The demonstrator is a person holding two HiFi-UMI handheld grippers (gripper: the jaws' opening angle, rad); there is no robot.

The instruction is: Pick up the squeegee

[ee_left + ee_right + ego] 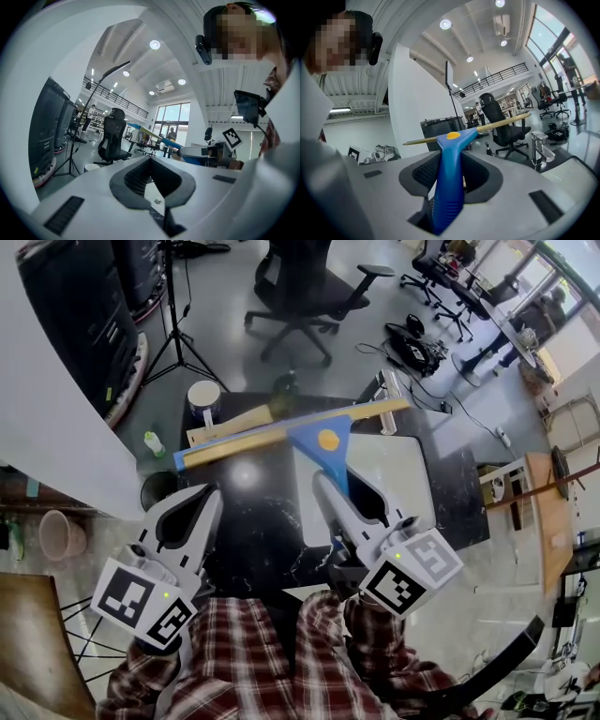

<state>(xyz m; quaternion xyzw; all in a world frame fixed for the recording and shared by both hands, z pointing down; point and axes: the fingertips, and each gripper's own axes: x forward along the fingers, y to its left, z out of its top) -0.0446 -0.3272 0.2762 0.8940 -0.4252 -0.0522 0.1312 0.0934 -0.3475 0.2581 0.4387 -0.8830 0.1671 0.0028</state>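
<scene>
**Inspector:** Plaid sleeves nearest; report both tools.

**Operator:** I note the right gripper clamped on the ribbed handle of the blue plastic squeegee with a long yellow-edged blade, held clear above the black table. The left gripper is closed and empty.

**Inspector:** Handling?

**Operator:** I judge it light and stiff. The long blade may swing, so this low handle grip suits.

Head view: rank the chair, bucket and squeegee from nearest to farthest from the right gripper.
1. Squeegee: handle clamped in the right gripper, blade just ahead.
2. Bucket: on the floor, ahead and to the left.
3. Chair: farthest, at the top of the view.
</scene>
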